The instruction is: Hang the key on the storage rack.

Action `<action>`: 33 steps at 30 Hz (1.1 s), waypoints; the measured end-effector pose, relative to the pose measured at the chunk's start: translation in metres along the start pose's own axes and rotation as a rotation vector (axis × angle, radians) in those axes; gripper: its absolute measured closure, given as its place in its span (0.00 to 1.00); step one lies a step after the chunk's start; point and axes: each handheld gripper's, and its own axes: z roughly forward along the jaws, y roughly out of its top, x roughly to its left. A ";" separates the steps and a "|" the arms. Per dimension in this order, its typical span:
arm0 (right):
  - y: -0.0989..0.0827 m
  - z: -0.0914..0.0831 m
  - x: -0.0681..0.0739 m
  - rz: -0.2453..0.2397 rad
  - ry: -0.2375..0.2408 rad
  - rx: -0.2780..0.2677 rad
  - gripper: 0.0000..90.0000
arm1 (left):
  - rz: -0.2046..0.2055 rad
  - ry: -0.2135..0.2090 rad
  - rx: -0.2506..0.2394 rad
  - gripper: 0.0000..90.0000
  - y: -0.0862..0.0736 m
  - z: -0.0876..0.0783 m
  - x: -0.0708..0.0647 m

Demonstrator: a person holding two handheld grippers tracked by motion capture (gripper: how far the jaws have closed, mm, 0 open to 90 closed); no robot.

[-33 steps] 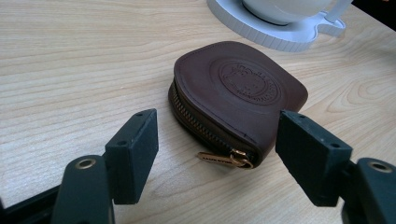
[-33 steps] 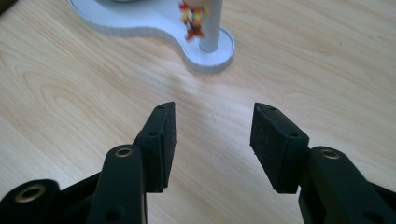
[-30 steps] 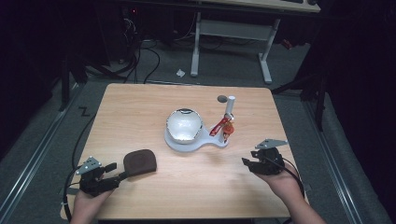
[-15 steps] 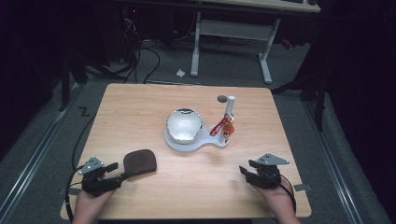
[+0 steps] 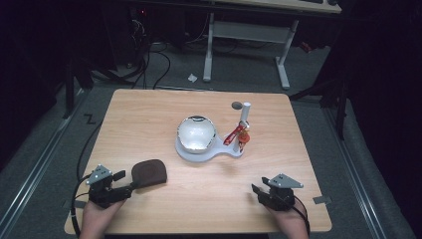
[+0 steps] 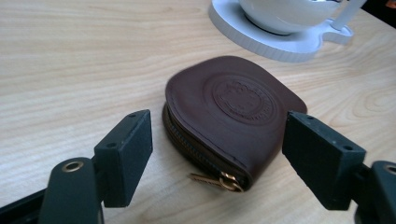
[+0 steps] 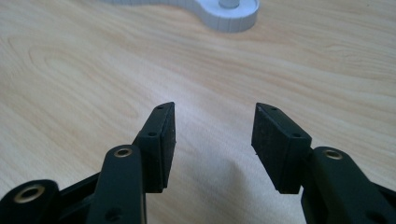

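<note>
Flanking brown pouch [image 6: 233, 119], left tongs [image 6: 224, 158] gape; right tongs [image 7: 212, 135] gape over bare table [image 5: 149, 112].

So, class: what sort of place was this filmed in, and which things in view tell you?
Probably a lab or workshop set up for recording demonstrations. A lone wooden table stands on grey carpet in a dark room, cables trail across the floor behind it, and a person holds a gripper in each hand: left gripper, right gripper.
</note>
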 end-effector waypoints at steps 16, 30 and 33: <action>-0.003 0.002 -0.001 0.006 0.015 0.011 0.56 | -0.071 0.009 0.008 0.57 0.014 0.028 0.015; -0.005 0.003 0.000 0.008 0.016 0.026 0.56 | -0.116 -0.021 -0.011 0.75 0.004 0.019 0.020; -0.005 0.004 0.000 0.007 0.020 0.027 0.56 | -0.121 -0.019 -0.005 0.76 0.003 0.019 0.020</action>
